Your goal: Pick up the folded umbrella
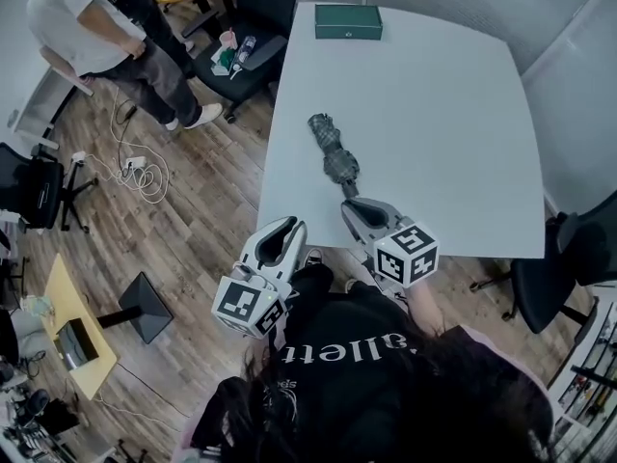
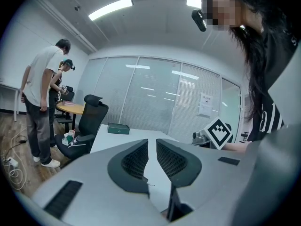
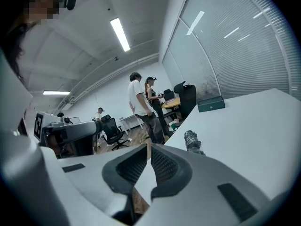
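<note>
The folded umbrella (image 1: 333, 148), grey plaid, lies on the white table (image 1: 443, 123) near its front left part, handle end toward me. My right gripper (image 1: 350, 202) is shut and empty, its tips just short of the umbrella's near end. In the right gripper view the umbrella (image 3: 191, 139) shows just beyond the closed jaws of that gripper (image 3: 148, 146), slightly to the right. My left gripper (image 1: 293, 223) hangs at the table's front left edge, to the left of the umbrella, jaws together with nothing in them. The left gripper view shows that gripper (image 2: 151, 141) over bare tabletop, with no umbrella in sight.
A green box (image 1: 348, 21) sits at the table's far edge. A black office chair (image 1: 253, 51) holding small items stands off the far left corner, with two people (image 1: 96, 27) beyond it. Another chair (image 1: 569, 268) is at the right. Cables (image 1: 140, 172) lie on the wood floor.
</note>
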`<act>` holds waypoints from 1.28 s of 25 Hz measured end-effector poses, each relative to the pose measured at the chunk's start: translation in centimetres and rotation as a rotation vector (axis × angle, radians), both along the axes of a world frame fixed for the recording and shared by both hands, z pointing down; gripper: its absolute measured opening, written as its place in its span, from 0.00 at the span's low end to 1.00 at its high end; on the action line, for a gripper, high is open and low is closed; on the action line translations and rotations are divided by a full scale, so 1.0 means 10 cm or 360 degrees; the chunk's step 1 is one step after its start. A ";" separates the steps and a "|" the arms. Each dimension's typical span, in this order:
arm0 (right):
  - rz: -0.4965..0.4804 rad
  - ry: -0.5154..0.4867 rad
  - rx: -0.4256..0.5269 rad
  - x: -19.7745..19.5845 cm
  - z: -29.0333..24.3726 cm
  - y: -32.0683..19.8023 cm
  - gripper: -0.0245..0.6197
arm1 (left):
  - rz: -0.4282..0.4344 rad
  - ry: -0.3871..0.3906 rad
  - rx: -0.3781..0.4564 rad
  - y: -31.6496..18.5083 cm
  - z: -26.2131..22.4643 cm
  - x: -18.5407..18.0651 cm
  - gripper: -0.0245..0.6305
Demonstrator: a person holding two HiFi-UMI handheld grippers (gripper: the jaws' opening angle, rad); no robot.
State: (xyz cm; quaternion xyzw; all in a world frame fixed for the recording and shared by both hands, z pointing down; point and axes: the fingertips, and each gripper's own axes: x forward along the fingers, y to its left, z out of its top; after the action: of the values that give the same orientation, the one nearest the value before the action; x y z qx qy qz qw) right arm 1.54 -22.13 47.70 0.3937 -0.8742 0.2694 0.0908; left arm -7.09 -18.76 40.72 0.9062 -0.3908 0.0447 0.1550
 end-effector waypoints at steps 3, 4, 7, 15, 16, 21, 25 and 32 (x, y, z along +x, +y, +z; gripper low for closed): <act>0.0051 0.0039 0.0001 -0.02 0.06 -0.18 0.10 | 0.0037 0.0006 -0.0009 -0.18 0.02 -0.08 0.15; 0.0063 0.0059 -0.0004 -0.02 0.10 -0.23 0.10 | 0.0049 0.0012 -0.0013 -0.23 0.02 -0.09 0.15; 0.0089 0.0131 -0.0030 -0.01 0.22 -0.36 0.10 | 0.0093 0.0021 -0.0018 -0.34 0.03 -0.12 0.15; 0.0122 0.0349 -0.0075 0.04 0.57 -0.87 0.10 | 0.0152 0.0043 -0.0022 -0.59 0.04 -0.21 0.15; 0.0130 0.0364 -0.0088 0.05 0.63 -0.94 0.10 | 0.0155 0.0042 -0.0022 -0.60 0.04 -0.22 0.15; 0.0176 0.0424 -0.0197 0.08 1.00 -1.26 0.25 | 0.0158 0.0036 -0.0031 -0.68 0.08 -0.31 0.15; 0.0193 0.0507 -0.0303 0.11 1.34 -1.43 0.33 | 0.0148 0.0030 -0.0046 -0.69 0.10 -0.40 0.15; 0.0226 0.0637 -0.0449 0.11 1.75 -1.74 0.47 | 0.0077 0.0010 -0.0080 -0.72 0.18 -0.65 0.15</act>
State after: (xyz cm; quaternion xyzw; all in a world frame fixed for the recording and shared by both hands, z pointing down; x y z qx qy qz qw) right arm 2.61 -39.49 65.23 0.4831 -0.7626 0.3112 0.2970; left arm -13.63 -25.98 42.50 0.9113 -0.3672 0.0554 0.1777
